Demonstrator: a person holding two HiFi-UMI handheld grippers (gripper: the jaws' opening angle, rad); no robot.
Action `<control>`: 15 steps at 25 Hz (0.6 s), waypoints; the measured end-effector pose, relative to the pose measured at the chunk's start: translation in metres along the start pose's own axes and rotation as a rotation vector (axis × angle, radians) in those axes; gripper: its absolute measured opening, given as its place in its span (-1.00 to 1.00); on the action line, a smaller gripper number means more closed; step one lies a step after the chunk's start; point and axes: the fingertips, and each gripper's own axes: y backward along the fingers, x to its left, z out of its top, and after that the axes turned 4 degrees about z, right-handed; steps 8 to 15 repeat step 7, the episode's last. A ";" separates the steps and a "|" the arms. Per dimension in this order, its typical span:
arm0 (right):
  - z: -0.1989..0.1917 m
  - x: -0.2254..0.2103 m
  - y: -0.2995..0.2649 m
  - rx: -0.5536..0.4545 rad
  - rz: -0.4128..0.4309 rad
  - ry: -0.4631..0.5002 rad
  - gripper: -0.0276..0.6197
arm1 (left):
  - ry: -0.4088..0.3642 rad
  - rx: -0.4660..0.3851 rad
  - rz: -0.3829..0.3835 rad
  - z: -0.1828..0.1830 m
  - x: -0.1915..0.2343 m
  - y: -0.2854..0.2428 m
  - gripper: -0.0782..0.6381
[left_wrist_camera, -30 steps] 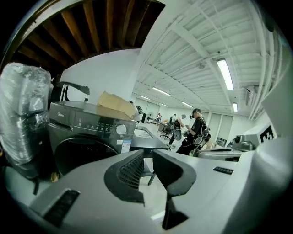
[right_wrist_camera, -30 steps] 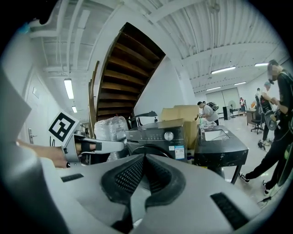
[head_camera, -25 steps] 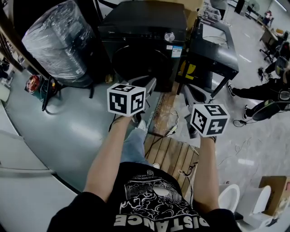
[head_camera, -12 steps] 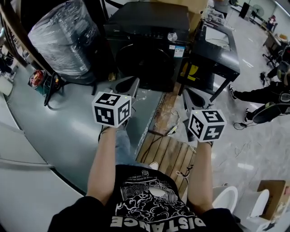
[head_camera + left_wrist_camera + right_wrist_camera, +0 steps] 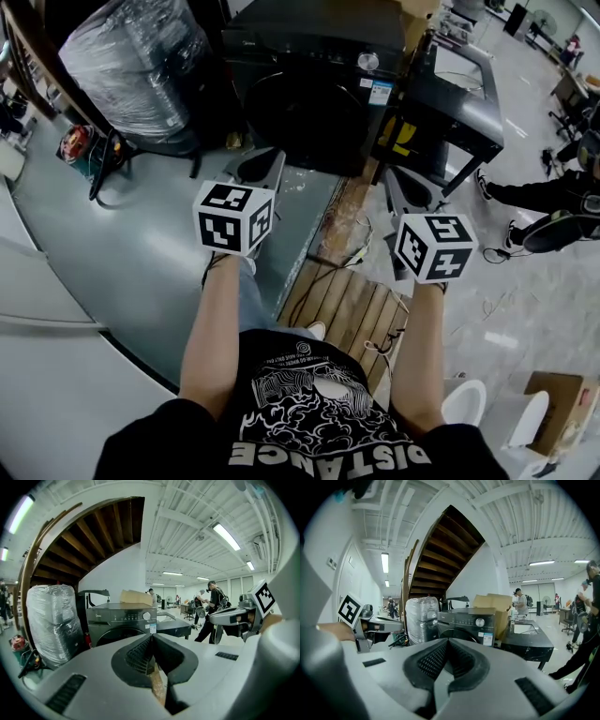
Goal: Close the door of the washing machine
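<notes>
The washing machine [image 5: 314,89] has a dark, satin-smooth casing. Its round door [image 5: 307,112] looks glossier, and its knob [image 5: 367,62] is bright and metallic. The bundle [image 5: 141,66] beside it is wrapped in clear, crinkled plastic film that catches shiny highlights. The floor [image 5: 112,253] is smooth and grey with a dull sheen, while the slatted pallet [image 5: 352,314] is bare, rough wood. The left gripper [image 5: 151,639] and right gripper [image 5: 446,641] are matt grey plastic — their pads [image 5: 137,656] black and ribbed. The cardboard box [image 5: 497,603] is matt brown. The T-shirt [image 5: 319,412] is black cloth with white print.
</notes>
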 end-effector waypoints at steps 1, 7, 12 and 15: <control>0.001 0.000 0.000 0.000 0.000 0.005 -0.85 | 0.005 -0.009 0.003 0.003 0.001 0.001 -0.70; 0.002 0.002 0.002 0.002 -0.003 0.003 -0.85 | 0.028 0.000 0.013 0.000 0.002 0.008 -0.70; 0.002 0.002 0.002 0.002 -0.003 0.003 -0.85 | 0.028 0.000 0.013 0.000 0.002 0.008 -0.70; 0.002 0.002 0.002 0.002 -0.003 0.003 -0.85 | 0.028 0.000 0.013 0.000 0.002 0.008 -0.70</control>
